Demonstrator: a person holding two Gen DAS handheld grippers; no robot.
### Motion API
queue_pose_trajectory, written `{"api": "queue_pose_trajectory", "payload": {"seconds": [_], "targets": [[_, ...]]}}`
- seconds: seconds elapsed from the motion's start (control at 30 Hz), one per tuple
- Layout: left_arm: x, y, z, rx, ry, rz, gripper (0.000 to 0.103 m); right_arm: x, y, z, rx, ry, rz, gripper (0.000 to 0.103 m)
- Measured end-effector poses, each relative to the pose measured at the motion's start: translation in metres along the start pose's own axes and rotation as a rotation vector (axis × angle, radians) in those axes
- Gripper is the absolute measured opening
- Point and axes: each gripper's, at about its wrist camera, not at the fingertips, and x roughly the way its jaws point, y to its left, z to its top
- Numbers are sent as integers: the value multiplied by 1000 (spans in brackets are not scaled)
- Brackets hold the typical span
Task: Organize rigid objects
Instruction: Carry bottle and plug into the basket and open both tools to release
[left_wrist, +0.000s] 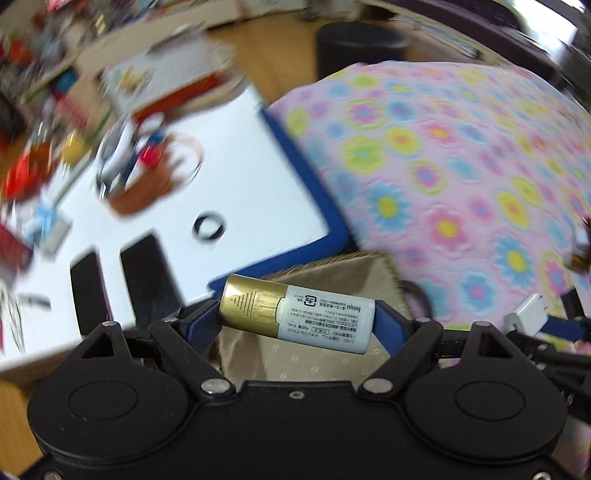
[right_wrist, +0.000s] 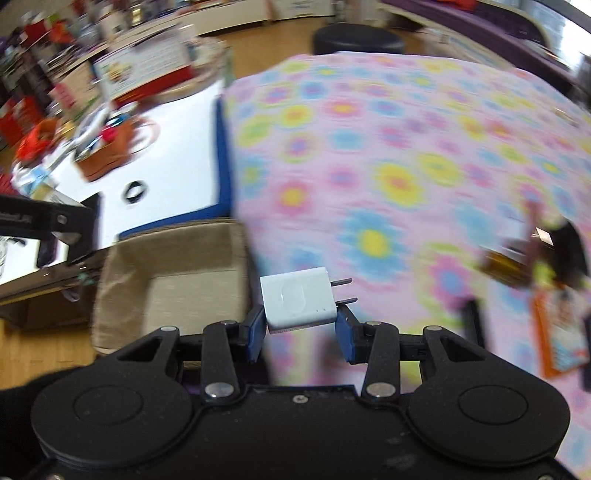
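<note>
Left gripper (left_wrist: 297, 314) clamps tube (left_wrist: 297, 314) endwise over the beige bin (left_wrist: 332, 269), right gripper (right_wrist: 300, 317) pinches charger (right_wrist: 297, 297) by its flat sides near it; both look light, stiff, slippery plastic.

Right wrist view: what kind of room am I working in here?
Probably a lived-in home room, not a workshop: a flowered pink cloth covers a surface, a beige fabric box sits on the wooden floor, and cluttered shelves line the back.

place: home | floral blanket (right_wrist: 388, 155), wood floor (left_wrist: 280, 59) (cluttered shelves behind)
</note>
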Motion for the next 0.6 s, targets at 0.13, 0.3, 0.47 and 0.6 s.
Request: {"api": "queue_pose_trajectory", "payload": {"seconds": [0.13,0.3,0.47,0.6], "targets": [[30,28,-15,-84,32,69,82,22,36,12,-33,21,31,40],[56,52,-30,-162,123,9,82,46,59,19,-37,46,32,40],[55,54,-32,-177,122,19,82,69,72,19,-38,75,20,40],[56,45,-30,-130,118,53,82,79,76,22,-35,89,22,40]]}}
